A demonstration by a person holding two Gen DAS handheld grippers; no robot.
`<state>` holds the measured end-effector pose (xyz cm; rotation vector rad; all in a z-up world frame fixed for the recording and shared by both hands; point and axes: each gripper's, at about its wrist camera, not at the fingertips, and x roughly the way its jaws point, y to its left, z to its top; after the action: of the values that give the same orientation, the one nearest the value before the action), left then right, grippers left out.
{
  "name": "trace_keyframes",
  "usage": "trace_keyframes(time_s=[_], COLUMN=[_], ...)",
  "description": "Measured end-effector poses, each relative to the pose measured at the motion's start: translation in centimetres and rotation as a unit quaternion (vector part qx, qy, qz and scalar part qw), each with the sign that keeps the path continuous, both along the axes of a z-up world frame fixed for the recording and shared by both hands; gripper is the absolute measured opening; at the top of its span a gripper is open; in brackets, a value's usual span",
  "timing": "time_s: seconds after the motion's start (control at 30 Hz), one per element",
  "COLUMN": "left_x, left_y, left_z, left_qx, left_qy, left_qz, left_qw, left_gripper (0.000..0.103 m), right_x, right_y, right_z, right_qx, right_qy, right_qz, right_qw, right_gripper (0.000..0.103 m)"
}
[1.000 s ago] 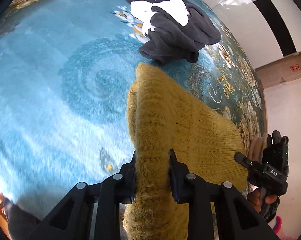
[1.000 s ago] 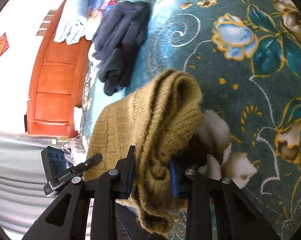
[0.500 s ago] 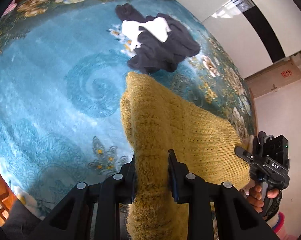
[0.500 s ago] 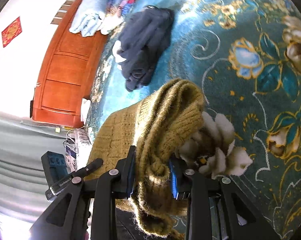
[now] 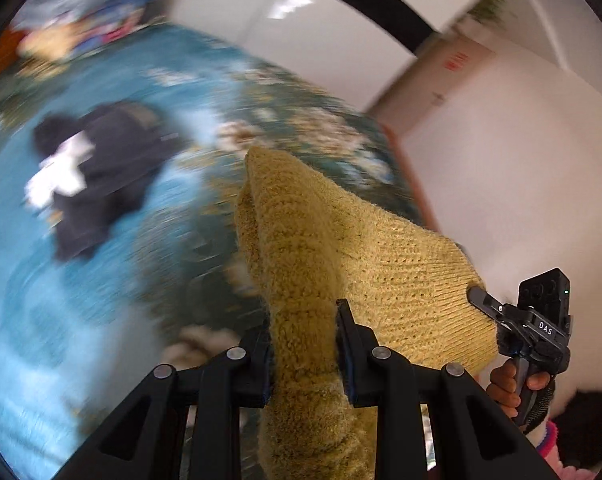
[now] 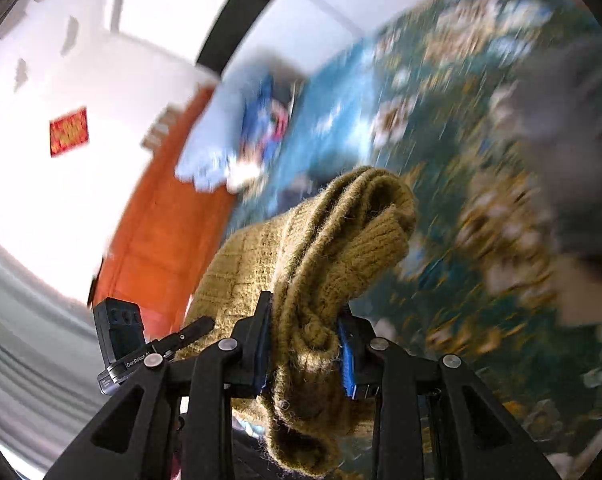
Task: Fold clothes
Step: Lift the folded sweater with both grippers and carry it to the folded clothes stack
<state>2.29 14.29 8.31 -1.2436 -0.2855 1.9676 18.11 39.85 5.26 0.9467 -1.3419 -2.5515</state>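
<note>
Two handheld claws hold a mustard knit sweater (image 5: 301, 248) up off a teal floral carpet (image 5: 61, 280) — both views are streaked with motion blur. The left claw (image 5: 304, 344) is clamped on a bunched edge of the sweater, with knit filling the gap between its fingers and hanging below them. The right claw (image 6: 304, 340) grips another thick, rolled fold of the same sweater (image 6: 341, 240), which spills over the fingers toward the camera.

In the left view, the knit stretches as a broad panel to the other claw (image 5: 481, 300), whose black handle is held by a hand (image 5: 509, 380) at the lower right. In the right view, the left claw (image 6: 197, 328) shows at the lower left, touching the far edge of the panel.

A dark garment with a white patch (image 5: 97, 172) lies crumpled on the carpet, well apart from the sweater. A pile of pale blue and coloured cloth (image 6: 229, 136) sits at the carpet's far edge beside an orange wooden panel (image 6: 161, 220). White walls (image 5: 521, 140) rise behind, one bearing a red sign (image 6: 69, 131).
</note>
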Motion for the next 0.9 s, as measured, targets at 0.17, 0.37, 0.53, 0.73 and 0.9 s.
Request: trace_keyframes(time_s=[0.17, 0.37, 0.53, 0.73, 0.9], left_x=[0.0, 0.6, 1.1, 1.1, 0.1], left_y=[10.7, 21.9, 28.3, 32.1, 31.7], left_z=[2.7, 3.7, 3.2, -0.1, -2.6], left_qx=[0.025, 0.037, 0.031, -0.006, -0.018], left_qy=[0.003, -0.003, -0.008, -0.019, -0.036], left_qz=[-0.076, -0.142, -0.159, -0.169, -0.153], left_qw=[0.9968, 0.9892, 0.9868, 0.9854, 0.9873], left_gripper=[0.027, 0.027, 0.027, 0.027, 0.027], right_x=[6.2, 11.8, 13.6, 13.8, 14.1], right_y=[7.3, 16.0, 22.0, 27.2, 30.4], right_z=[4.9, 8.7, 8.1, 4.6, 1.0], right_qx=[0.040, 0.078, 0.073, 0.054, 0.030], right_qy=[0.035, 0.042, 0.027, -0.003, -0.025], right_qz=[-0.083, -0.157, -0.188, -0.206, -0.220], right_qw=[0.995, 0.984, 0.979, 0.977, 0.975], right_gripper=[0.030, 0.029, 0.029, 0.029, 0.029])
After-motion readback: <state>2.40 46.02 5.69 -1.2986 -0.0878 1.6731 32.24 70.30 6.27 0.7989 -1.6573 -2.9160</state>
